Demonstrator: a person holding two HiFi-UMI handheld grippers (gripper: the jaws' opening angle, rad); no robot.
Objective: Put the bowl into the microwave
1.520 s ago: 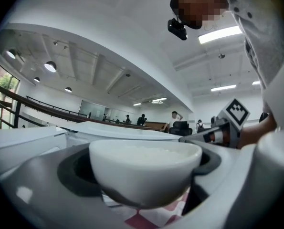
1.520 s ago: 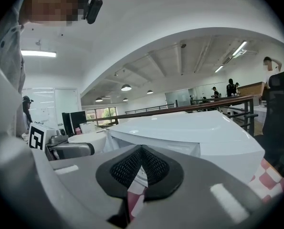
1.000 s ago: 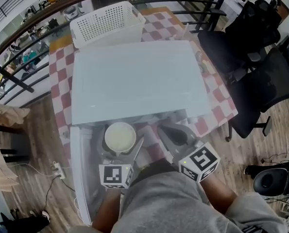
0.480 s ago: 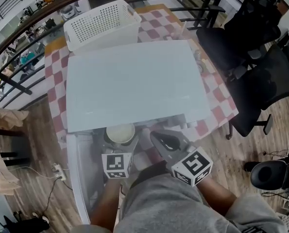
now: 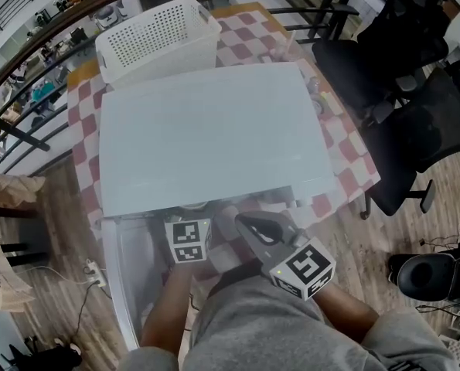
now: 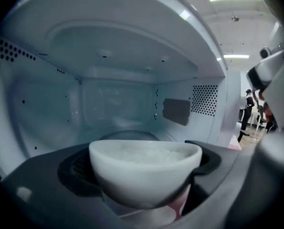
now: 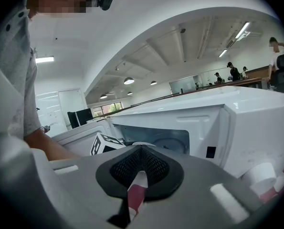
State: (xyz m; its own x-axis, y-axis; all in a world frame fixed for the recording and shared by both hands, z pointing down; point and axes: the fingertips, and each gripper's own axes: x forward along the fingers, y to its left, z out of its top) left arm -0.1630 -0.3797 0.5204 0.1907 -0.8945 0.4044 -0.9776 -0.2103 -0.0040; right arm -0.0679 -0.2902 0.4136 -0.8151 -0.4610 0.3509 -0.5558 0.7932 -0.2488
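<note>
A white bowl [image 6: 146, 175] with white food in it sits between the dark jaws of my left gripper [image 6: 142, 162], which is shut on its sides. The bowl hangs just inside the open white microwave [image 5: 214, 130], above the glass turntable [image 6: 127, 135]. In the head view only a sliver of the bowl [image 5: 192, 205] shows under the microwave's front edge, ahead of the left gripper [image 5: 189, 221]. My right gripper [image 5: 247, 219] stays outside, right of the opening, its jaws shut with nothing held. The right gripper view looks past that gripper [image 7: 141, 149] into the microwave [image 7: 213, 123].
The microwave door [image 5: 133, 277] stands open at the left. A white perforated basket [image 5: 156, 33] sits behind the microwave on the red-checked tablecloth [image 5: 345, 157]. Black office chairs [image 5: 415, 107] stand at the right. A dark railing [image 5: 28, 45] runs behind the table.
My left gripper has carried the bowl forward into the microwave opening, so the bowl has slipped out of sight under the top. The right gripper has shifted slightly left.
</note>
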